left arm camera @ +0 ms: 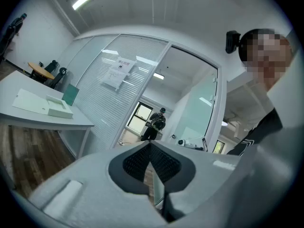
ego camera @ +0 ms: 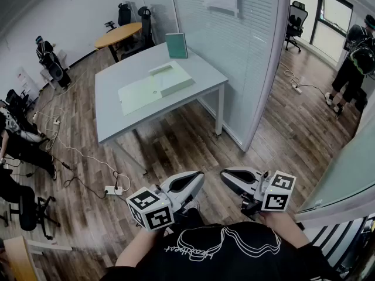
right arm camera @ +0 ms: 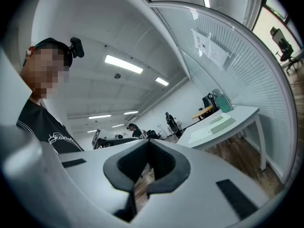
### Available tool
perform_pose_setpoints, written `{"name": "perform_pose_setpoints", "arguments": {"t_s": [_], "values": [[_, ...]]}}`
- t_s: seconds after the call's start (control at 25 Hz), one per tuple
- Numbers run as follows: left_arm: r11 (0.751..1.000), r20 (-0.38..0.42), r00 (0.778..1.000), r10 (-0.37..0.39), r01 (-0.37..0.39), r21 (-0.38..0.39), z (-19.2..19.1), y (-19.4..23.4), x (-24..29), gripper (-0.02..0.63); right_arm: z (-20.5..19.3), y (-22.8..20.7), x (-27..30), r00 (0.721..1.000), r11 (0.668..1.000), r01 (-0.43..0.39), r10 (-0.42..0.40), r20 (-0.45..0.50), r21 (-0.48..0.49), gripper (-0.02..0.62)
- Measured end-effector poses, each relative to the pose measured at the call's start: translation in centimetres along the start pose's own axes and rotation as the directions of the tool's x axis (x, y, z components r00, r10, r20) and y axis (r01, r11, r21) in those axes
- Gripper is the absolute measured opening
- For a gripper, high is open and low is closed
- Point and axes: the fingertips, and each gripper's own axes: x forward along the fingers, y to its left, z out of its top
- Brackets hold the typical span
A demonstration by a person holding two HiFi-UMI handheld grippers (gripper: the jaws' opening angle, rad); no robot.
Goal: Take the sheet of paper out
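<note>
My left claw (ego camera: 188, 182) is clenched on nothing, and my right claw (ego camera: 233, 177) is likewise clenched and empty. Both hang near my body, well apart from the desk (ego camera: 117, 122). The task's thing appears to be the pale flat sheet (ego camera: 139, 94) lying on the desk, touching a thicker pale tray (ego camera: 173, 78); I cannot tell whether it is 1 loose sheet. Expect it to be light, limp and easily creased. Pinch a free edge or corner gently with 1 claw while the other steadies the tray.
</note>
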Motion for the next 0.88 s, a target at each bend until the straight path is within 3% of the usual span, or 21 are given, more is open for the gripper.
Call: {"name": "perform_pose_setpoints", "arguments": {"t_s": [0.52, 0.88], "values": [[1.0, -0.009, 1.0, -0.011, 0.01, -0.016, 0.5, 1.6, -0.9, 0.012, 0.0, 0.3, 2.4, 1.0, 1.0, -0.006, 0.006, -0.019, -0.009, 0.009], [0.998, -0.018, 1.0, -0.011, 0.009, -0.064, 1.4, 6.2, -1.0, 0.012, -0.6, -3.5, 5.9, 0.999, 0.997, 0.036, -0.033, -0.04, 0.061, 0.009]]}}
